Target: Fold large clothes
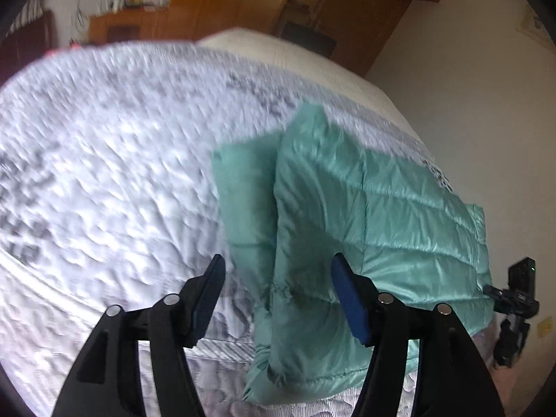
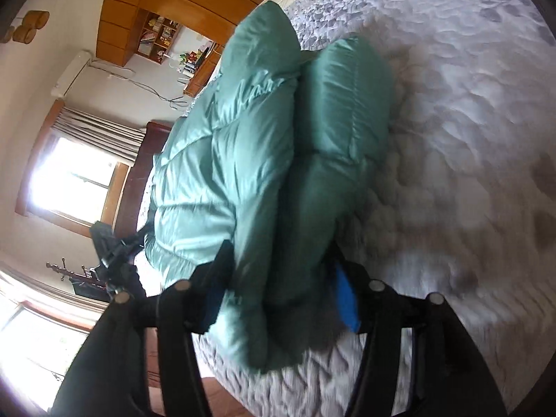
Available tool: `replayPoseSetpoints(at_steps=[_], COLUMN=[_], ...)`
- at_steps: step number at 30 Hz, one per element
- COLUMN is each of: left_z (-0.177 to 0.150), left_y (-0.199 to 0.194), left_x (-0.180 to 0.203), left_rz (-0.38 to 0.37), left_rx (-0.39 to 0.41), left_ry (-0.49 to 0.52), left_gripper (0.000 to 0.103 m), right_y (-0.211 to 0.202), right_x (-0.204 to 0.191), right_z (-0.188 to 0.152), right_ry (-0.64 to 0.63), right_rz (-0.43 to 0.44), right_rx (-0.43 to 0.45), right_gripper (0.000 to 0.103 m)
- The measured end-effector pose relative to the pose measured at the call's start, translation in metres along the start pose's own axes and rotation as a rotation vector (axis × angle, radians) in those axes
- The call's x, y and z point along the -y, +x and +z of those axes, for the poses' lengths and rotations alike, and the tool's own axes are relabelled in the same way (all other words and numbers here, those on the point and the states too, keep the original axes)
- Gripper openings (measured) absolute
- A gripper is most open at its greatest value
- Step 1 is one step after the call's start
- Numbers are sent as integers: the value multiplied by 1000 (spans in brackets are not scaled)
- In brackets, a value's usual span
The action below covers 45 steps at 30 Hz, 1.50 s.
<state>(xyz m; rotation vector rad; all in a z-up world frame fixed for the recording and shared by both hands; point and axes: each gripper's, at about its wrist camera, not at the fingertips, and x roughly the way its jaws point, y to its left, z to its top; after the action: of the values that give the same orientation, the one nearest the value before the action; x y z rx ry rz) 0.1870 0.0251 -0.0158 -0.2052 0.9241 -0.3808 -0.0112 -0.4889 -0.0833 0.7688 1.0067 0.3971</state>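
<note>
Scene: a mint-green padded jacket [image 1: 365, 215] lies folded lengthwise on a white bedspread [image 1: 104, 173] with a grey leaf print, near the edge of the bed
Jacket: the quilted body is doubled over itself, with a sleeve or side panel tucked along one side; it rests flat on the bedspread and nothing lifts it
Left gripper [image 1: 278, 299]: jaws apart, straddling the near end of the fold; the blue pad sits just beside the fabric without pressing it, so the jacket looks released, not gripped
Right gripper [image 2: 278, 299]: jaws apart around the jacket's bulky near end in its own view; fabric fills the gap and brushes the fingers, but whether the pads press it cannot be told for sure through the blur
Why so placed: both tools meet the same end of the garment, which suggests a fold has been laid down and let go, or a fresh hold is being sought for the next fold
Around: wooden wardrobe [image 2: 166, 3] and shelves, a curtained window [image 2: 76, 177], a wall air conditioner [image 2: 71, 73], a coat stand
In the way: the puffy filling may spring the fold open; the bed's edge is close, so a slip could drag the jacket off
</note>
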Motion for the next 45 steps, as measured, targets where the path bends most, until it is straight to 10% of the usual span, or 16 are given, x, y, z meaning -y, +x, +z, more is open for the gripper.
replayPoseSetpoints(at_steps=[15, 26, 37, 45], left_z=[7, -4, -12, -13], left_y=[25, 78, 85, 71], left_x=[145, 131, 128, 120], left_rz=[-83, -80, -72, -14], left_rx=[-40, -169, -184, -224], left_ry=[246, 231, 232, 222], left_gripper=[67, 67, 67, 62], right_y=[-2, 12, 11, 2], right_x=[-1, 9, 12, 3], right_z=[-40, -40, -46, -46], right_ry=[84, 92, 100, 92], right_rz=[97, 128, 130, 113], right_rx=[11, -5, -28, -24], right_gripper=[63, 63, 25, 19])
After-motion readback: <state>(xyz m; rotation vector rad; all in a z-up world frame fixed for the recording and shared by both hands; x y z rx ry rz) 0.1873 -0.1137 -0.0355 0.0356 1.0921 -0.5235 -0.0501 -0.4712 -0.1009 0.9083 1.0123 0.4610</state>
